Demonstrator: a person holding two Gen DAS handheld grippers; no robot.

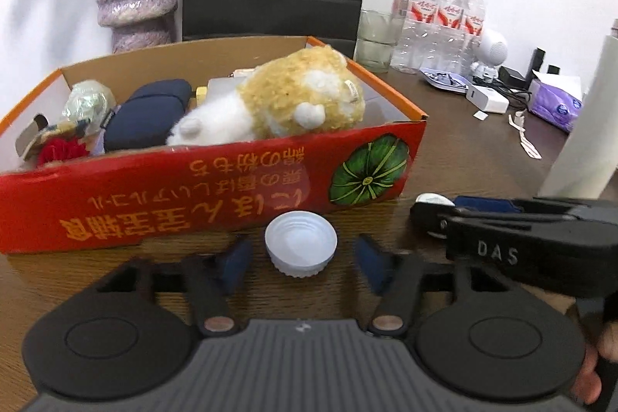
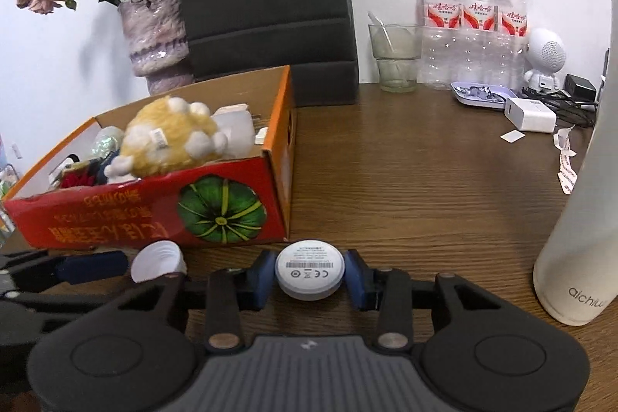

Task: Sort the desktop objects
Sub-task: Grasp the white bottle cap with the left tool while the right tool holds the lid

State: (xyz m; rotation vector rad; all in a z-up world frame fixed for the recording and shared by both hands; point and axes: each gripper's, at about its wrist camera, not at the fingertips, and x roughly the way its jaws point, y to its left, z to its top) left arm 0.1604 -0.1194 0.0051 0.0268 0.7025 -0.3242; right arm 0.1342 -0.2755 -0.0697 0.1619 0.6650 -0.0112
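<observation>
The white cap [image 1: 300,249] sits on the worktop [image 2: 425,188] between the left claw's [image 1: 300,259] half-narrowed, non-touching pads, while the right claw [image 2: 309,275] pinches the round white device [image 2: 308,272] whose smooth rim could slip before reaching the red box [image 2: 154,215].
</observation>
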